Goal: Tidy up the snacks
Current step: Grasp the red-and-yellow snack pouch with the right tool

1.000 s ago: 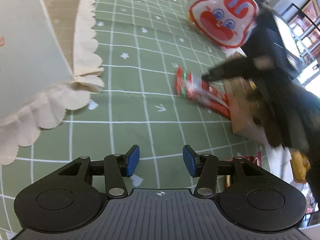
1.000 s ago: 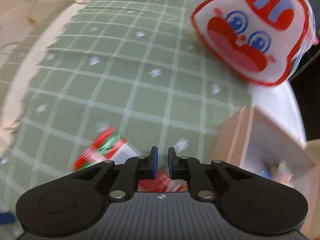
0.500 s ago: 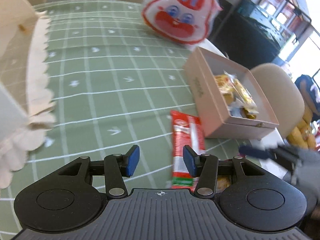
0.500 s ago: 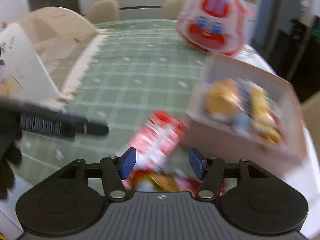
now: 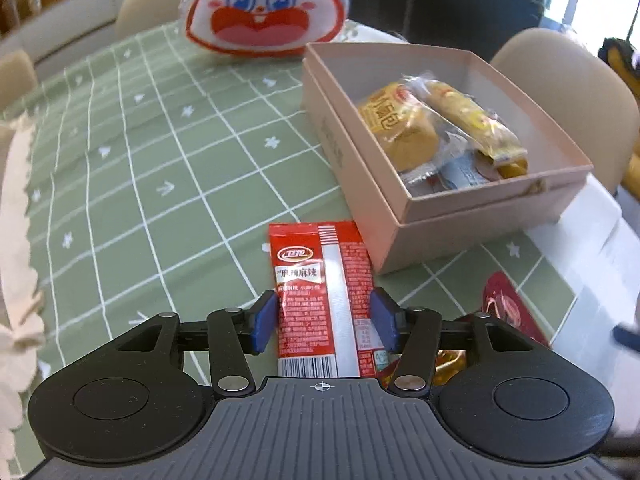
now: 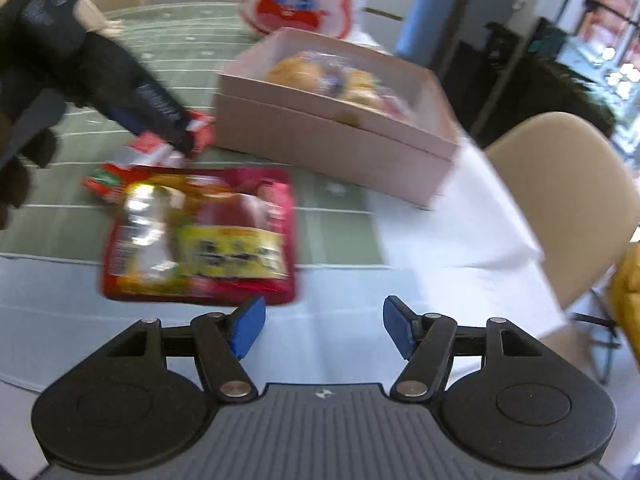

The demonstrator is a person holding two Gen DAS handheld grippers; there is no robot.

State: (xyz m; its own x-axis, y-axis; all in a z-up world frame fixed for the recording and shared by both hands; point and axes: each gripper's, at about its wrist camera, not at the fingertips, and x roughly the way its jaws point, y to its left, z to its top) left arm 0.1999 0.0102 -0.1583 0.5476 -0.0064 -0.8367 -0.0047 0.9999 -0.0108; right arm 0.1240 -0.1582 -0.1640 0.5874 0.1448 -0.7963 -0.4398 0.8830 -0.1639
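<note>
A long red snack packet lies flat on the green checked cloth. My left gripper is open, its blue pads on either side of the packet's near half. A pink open box holding yellow wrapped snacks stands just right of it. In the right wrist view my right gripper is open and empty above the white table edge. A dark red and yellow snack bag lies ahead and to its left. The left gripper shows there over the red packet, beside the box.
A rabbit-face bag stands at the far side of the table. A cream scalloped fabric basket is at the left edge. Beige chairs stand around the table. A corner of the dark red bag lies right of the packet.
My left gripper has swung over the red packet, which now lies between its pads. My right gripper let the packet go, opened and pulled back toward the table's near edge.
</note>
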